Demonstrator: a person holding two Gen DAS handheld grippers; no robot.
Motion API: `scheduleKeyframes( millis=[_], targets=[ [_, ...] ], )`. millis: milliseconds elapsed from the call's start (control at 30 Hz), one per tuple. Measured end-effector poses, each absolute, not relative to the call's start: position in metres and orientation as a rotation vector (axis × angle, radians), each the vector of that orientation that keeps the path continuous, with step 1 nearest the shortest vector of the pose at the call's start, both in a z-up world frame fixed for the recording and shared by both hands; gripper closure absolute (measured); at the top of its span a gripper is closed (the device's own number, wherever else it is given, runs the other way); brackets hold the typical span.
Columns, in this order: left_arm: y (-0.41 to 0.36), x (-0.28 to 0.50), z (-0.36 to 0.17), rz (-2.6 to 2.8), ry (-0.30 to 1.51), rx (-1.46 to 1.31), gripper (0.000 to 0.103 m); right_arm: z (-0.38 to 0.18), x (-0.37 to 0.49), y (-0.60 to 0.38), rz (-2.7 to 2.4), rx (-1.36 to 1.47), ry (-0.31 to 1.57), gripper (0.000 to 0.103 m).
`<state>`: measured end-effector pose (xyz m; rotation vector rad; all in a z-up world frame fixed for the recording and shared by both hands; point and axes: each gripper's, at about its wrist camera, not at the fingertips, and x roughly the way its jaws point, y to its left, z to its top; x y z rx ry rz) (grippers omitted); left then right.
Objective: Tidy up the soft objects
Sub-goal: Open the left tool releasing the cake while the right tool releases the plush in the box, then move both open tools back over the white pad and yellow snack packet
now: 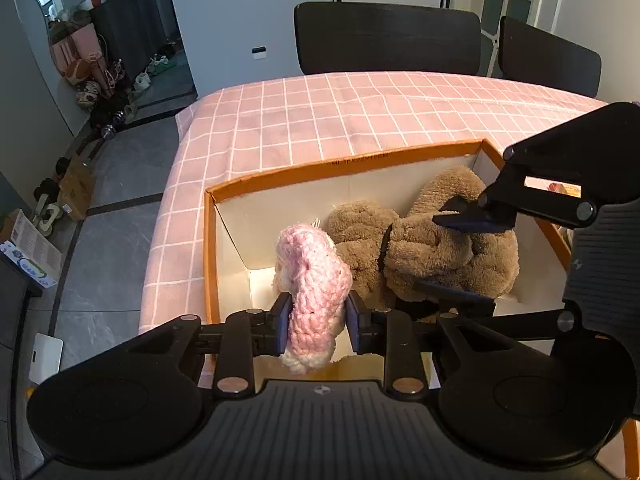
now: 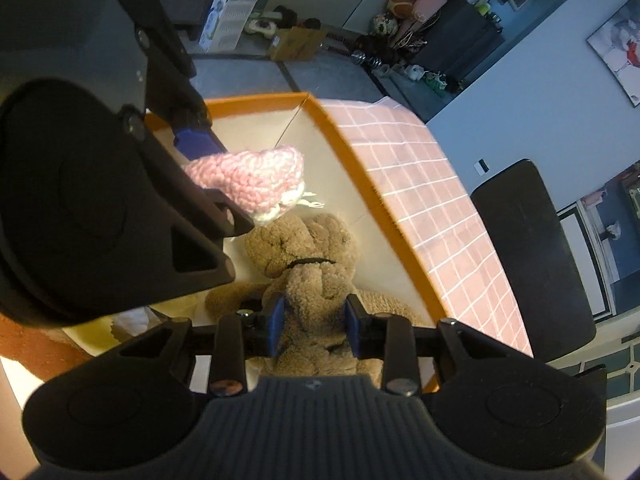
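Observation:
An orange-rimmed white box [image 1: 256, 178] stands on the pink checked tablecloth. A brown plush bear [image 1: 432, 248] lies inside it. My left gripper [image 1: 318, 322] is shut on a pink and white crocheted piece [image 1: 316, 280] and holds it over the box's left part, beside the bear. My right gripper [image 2: 316, 326] is shut on the bear's body [image 2: 312, 280] inside the box [image 2: 360, 168]. In the left wrist view the right gripper [image 1: 460, 256] grips the bear from the right. In the right wrist view the left gripper [image 2: 208, 176] holds the crocheted piece [image 2: 256, 182] above the bear's head.
The pink checked tablecloth [image 1: 340, 120] stretches beyond the box. Two black chairs [image 1: 384, 36] stand at the table's far edge. The grey floor at left holds cartons [image 1: 76, 188], shoes and a dark cabinet [image 1: 128, 28].

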<state>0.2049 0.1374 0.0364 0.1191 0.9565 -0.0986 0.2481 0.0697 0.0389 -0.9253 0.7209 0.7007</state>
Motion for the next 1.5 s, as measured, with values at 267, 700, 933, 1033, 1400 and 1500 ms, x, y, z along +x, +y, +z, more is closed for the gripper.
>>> scheduleKeyframes(
  millis=[267, 700, 933, 1033, 1400, 1500],
  targets=[
    [0.145, 0.202, 0.044, -0.086, 0.904, 0.077, 0.055, 0.043, 0.244, 0.066, 0.677, -0.925, 0.683, 0.060],
    [0.131, 0.161, 0.071, -0.080, 0.793, 0.101, 0.052, 0.076, 0.200, 0.037, 0.725, -0.868, 0.585, 0.058],
    [0.106, 0.125, 0.081, -0.074, 0.701, 0.176, 0.051, 0.096, 0.150, 0.007, 0.758, -0.833, 0.509, 0.058],
    [0.098, 0.108, 0.087, -0.087, 0.645, 0.150, 0.051, 0.102, 0.130, -0.010, 0.750, -0.792, 0.482, 0.058],
    [0.054, 0.054, 0.078, -0.166, 0.480, 0.080, 0.051, 0.095, 0.067, -0.101, 0.669, -0.519, 0.472, 0.058],
    [0.037, 0.049, 0.065, -0.180, 0.460, 0.072, 0.051, 0.085, 0.056, -0.126, 0.632, -0.482, 0.500, 0.058]
  ],
)
